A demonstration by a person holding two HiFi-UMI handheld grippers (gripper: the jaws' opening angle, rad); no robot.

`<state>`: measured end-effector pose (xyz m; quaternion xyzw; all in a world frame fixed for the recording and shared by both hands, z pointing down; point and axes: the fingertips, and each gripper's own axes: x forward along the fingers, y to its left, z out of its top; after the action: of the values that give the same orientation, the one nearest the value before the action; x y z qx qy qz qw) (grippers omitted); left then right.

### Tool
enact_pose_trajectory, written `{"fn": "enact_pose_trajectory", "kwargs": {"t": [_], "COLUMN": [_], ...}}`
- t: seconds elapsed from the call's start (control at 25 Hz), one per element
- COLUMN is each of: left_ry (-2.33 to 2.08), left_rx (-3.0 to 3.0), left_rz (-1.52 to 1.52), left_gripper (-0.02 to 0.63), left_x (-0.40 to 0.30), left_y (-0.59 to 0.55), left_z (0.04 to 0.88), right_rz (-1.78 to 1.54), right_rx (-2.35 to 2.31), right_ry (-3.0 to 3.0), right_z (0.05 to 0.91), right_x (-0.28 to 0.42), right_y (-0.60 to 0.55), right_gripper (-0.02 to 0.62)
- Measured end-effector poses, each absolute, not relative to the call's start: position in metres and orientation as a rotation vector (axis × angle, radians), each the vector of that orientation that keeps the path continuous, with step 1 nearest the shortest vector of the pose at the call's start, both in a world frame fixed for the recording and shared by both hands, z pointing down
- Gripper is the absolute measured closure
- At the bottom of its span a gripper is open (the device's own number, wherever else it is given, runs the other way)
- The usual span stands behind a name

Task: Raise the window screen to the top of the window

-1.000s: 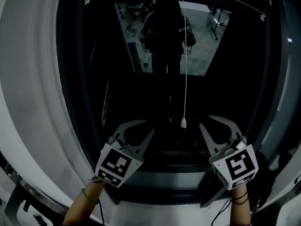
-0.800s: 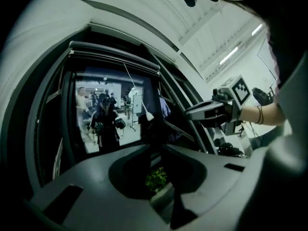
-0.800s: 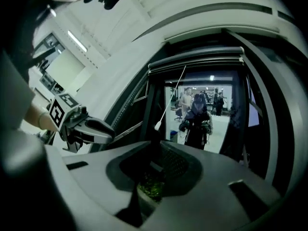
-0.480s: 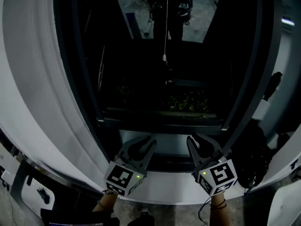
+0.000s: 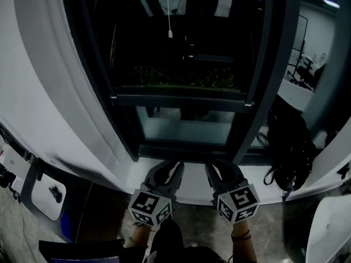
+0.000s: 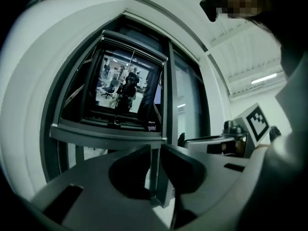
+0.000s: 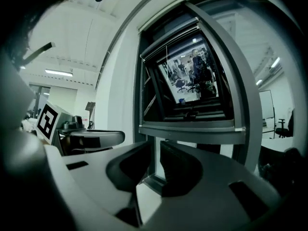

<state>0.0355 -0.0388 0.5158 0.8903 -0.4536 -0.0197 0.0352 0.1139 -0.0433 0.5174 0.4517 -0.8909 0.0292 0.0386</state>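
The dark-framed window (image 5: pixel 181 100) fills the upper head view. A thin pull cord with a small white knob (image 5: pixel 170 33) hangs in front of the glass. The screen itself is out of frame above. Both grippers hang low, in front of the white sill (image 5: pixel 189 186) and well below the cord. My left gripper (image 5: pixel 168 171) and right gripper (image 5: pixel 221 171) sit side by side, each shut to a narrow slit with nothing between the jaws. The left gripper (image 6: pixel 155 150) points up at the window's crossbar (image 6: pixel 108 134). The right gripper (image 7: pixel 156 148) faces the same bar (image 7: pixel 192 129).
A black bag (image 5: pixel 290 147) with straps lies on the ledge at the right. A white curved wall panel (image 5: pixel 60 92) flanks the window's left side. A white device (image 5: pixel 46 193) sits on the floor at lower left. Green plants (image 5: pixel 186 76) show behind the glass.
Both grippers have dropped from beside the cord's knob to below the sill and drawn closer together. The head view has tilted down, so the window's top has left the frame.
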Motion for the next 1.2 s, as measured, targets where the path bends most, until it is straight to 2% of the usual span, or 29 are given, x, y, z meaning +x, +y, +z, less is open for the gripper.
{"fn": "enact_pose_trajectory", "kwargs": {"t": [0.64, 0.96, 1.2], "left_ry": [-1.361, -1.376, -1.377], "left_rx": [2.607, 2.578, 2.574], "left_rz": [0.012, 0.021, 0.046], "left_gripper": [0.538, 0.538, 0.538], "left_x": [0.064, 0.032, -0.002], "left_y": [0.060, 0.107, 0.154], "left_z": [0.567, 0.576, 0.580], "right_rz": [0.375, 0.418, 0.328], "right_rx": [1.334, 1.368, 1.400], "right_ry": [-2.749, -2.739, -2.687], "right_z": [0.575, 0.579, 0.580], "right_x": [0.111, 0.088, 0.054], "right_y": [0.060, 0.098, 0.140], "right_gripper": [0.535, 0.535, 0.540]}}
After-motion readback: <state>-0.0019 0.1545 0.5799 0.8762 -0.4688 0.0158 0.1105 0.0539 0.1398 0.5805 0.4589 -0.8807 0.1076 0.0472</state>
